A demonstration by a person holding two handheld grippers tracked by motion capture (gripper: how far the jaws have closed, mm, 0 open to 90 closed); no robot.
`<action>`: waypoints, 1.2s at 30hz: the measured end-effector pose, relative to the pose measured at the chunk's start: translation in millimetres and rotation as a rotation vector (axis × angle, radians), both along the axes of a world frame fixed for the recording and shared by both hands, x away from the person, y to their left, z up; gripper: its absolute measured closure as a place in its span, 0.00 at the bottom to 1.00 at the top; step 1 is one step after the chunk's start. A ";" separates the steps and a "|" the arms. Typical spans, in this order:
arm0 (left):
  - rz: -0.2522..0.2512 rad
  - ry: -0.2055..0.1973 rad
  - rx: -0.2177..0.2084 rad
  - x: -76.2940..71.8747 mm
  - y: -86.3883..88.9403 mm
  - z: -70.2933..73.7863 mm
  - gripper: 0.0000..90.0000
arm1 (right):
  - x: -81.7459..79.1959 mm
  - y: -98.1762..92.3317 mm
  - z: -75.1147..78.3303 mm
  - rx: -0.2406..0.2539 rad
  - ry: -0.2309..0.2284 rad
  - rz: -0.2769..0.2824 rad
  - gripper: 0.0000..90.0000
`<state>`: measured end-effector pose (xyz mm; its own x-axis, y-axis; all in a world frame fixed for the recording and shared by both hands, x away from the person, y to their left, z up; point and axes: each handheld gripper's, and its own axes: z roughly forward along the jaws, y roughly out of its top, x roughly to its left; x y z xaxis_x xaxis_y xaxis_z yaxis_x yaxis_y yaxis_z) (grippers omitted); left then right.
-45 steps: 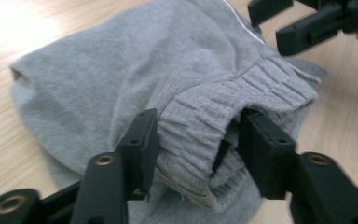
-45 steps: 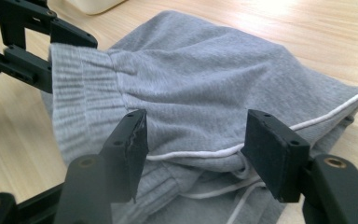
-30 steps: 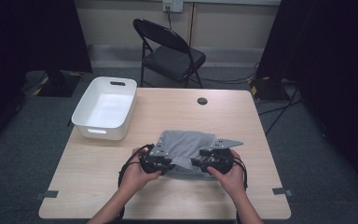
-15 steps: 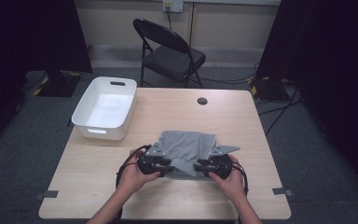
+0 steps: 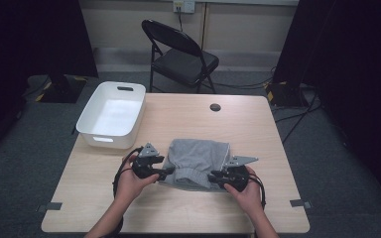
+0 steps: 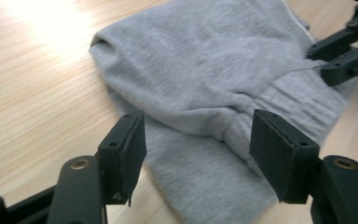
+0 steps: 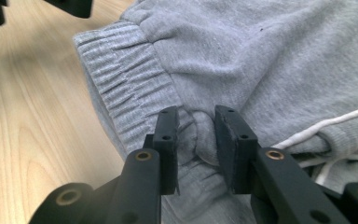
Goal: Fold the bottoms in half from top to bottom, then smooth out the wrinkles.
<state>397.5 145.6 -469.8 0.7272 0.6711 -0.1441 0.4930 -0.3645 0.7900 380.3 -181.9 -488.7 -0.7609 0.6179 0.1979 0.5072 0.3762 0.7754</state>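
Note:
A folded grey sweat garment (image 5: 198, 156) with a ribbed waistband and a white drawstring lies on the wooden table (image 5: 178, 213). My left gripper (image 5: 167, 171) sits at its left edge. In the left gripper view its jaws have just been opening and stand wide, and the cloth (image 6: 205, 70) lies beneath them without touching the pads of the left gripper (image 6: 198, 126). My right gripper (image 5: 213, 176) is at the garment's near right. Its jaws have just been closing and now pinch a bunched fold of the grey cloth (image 7: 261, 56) between the pads of the right gripper (image 7: 196, 114).
A white plastic bin (image 5: 106, 136) stands at the table's back left. A black round grommet (image 5: 215, 107) sits near the far edge. A black folding chair (image 5: 183, 54) stands behind the table. Bare wood lies in front of the garment and to its right.
The left gripper has let go of the cloth, opened and drawn a little left. The right gripper has closed on a fold. The garment lies more compact than before.

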 end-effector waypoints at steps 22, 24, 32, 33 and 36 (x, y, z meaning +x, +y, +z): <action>0.042 0.026 -0.017 10.7 0.4 -7.2 0.46 | 8.4 -36.8 16.6 0.010 -0.117 -0.216 0.44; 0.039 0.031 -0.013 12.5 -2.2 -8.7 0.50 | 9.8 -39.1 14.6 0.019 -0.112 -0.231 0.44; 0.076 0.036 -0.035 18.3 -11.4 -9.5 0.62 | 13.7 -29.7 8.6 -0.005 -0.109 -0.242 0.51; 0.081 0.034 -0.040 18.8 -11.7 -7.8 0.63 | 13.9 -28.2 8.5 -0.012 -0.114 -0.240 0.52; 0.115 0.010 -0.053 21.6 -11.2 -2.1 0.66 | 15.5 -25.6 7.2 -0.016 -0.108 -0.230 0.56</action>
<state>419.1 134.4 -471.9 0.6442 0.7413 -0.1882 0.5370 -0.2632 0.8015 395.8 -207.5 -481.5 -0.6161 0.7797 0.1121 0.4955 0.2730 0.8246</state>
